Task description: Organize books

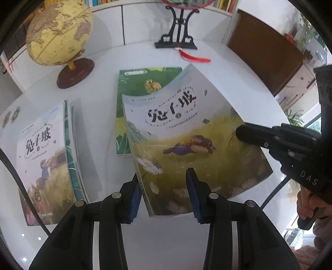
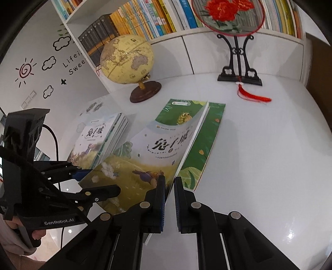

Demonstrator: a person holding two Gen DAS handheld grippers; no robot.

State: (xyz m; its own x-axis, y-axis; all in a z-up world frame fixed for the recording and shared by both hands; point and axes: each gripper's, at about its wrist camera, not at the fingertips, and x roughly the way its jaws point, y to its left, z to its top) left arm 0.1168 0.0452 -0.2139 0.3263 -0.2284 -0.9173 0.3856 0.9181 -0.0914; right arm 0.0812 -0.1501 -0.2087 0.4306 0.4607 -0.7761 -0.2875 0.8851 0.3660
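A rabbit-cover picture book (image 1: 186, 135) (image 2: 149, 149) hangs tilted above the white table (image 2: 259, 166), held by both grippers. My left gripper (image 1: 165, 197) (image 2: 99, 181) is shut on its lower left corner by the spine, one finger under the book and one on the cover. My right gripper (image 2: 170, 187) (image 1: 241, 133) is shut on the book's right edge. Under the raised book a green-cover book (image 1: 132, 87) (image 2: 209, 133) lies flat. A stack of books (image 1: 43, 149) (image 2: 97, 135) with a similar cover on top lies to the left.
A globe (image 1: 58, 33) (image 2: 126, 58) on a brown base stands at the back left. A round embroidered fan on a black stand (image 2: 238, 74) with a red tassel (image 2: 255, 96) is at the back right. A full bookshelf (image 2: 155, 18) runs behind.
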